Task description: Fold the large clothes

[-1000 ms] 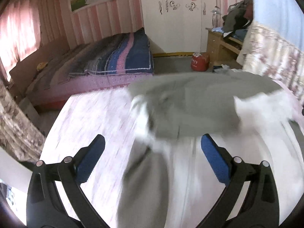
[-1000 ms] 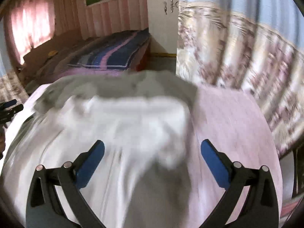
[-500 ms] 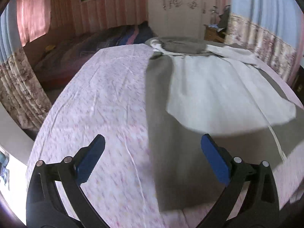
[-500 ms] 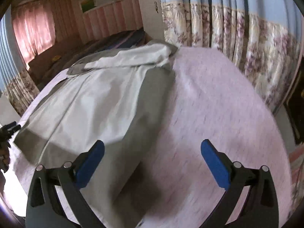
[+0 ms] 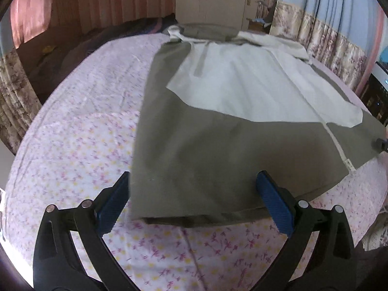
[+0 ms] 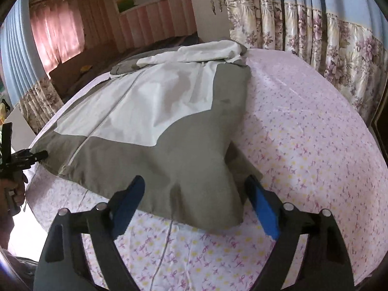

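Jacket [image 5: 218, 145], olive-grey with a white upper panel, spread flat and front-up on bed [image 5: 72, 133] covered by a pink floral sheet; hem nearest both cameras, collar and white hood at the far end. White zipper [image 5: 339, 150] running down the garment's front to the hem. Near right corner of the hem somewhat puckered and raised off the sheet in the right wrist view, with a thin white drawcord [image 6: 167, 237] trailing from it across the sheet. Left gripper [image 5: 194, 206] poised over the near left corner of the hem, blue pads [image 5: 111, 203] spread wide, one outside the jacket's side edge, the other over the fabric; nothing pinched. Right gripper [image 6: 196, 203] poised over the near right corner, jaws just lately drawn somewhat closer but wide apart, fabric lying between the pads [image 6: 128, 201] without being pressed; nothing held. Contact of either tool with cloth or sheet: cannot tell. Person's hand [image 6: 12, 189] visible at the left edge of the right wrist view, gripping the other tool's handle. Flowered curtains [image 6: 315, 31] hanging beyond the bed's far side; white wardrobe [image 5: 218, 0] standing behind the collar end.
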`<action>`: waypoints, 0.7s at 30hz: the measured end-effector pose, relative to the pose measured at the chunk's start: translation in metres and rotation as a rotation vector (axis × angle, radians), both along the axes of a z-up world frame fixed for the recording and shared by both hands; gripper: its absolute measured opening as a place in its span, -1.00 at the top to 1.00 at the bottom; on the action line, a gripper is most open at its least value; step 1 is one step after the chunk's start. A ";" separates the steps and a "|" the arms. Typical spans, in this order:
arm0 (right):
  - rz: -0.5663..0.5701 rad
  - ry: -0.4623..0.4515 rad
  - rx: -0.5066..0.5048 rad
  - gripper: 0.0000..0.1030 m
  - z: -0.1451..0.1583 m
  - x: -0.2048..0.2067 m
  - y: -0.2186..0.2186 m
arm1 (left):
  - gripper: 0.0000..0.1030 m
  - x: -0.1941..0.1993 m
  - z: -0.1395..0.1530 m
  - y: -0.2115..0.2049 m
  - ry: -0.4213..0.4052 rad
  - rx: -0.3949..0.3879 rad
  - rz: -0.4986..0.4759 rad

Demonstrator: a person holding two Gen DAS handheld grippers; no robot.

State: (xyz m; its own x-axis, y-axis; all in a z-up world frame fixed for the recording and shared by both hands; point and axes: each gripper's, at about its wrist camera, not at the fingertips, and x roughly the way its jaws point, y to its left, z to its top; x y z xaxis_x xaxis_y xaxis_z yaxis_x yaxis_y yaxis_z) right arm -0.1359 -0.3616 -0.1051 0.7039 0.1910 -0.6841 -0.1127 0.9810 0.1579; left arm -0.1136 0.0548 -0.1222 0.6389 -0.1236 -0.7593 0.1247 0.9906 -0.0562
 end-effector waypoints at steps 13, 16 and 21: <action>0.048 0.051 0.029 0.54 -0.010 0.013 0.003 | -0.84 0.022 -0.004 -0.014 0.089 -0.017 -0.017; 0.053 0.057 0.030 0.55 -0.008 0.013 0.004 | -0.94 0.029 -0.007 -0.023 0.112 0.042 -0.037; 0.050 0.077 0.064 0.55 -0.011 0.014 0.000 | -0.94 0.033 -0.008 -0.025 0.120 0.057 -0.033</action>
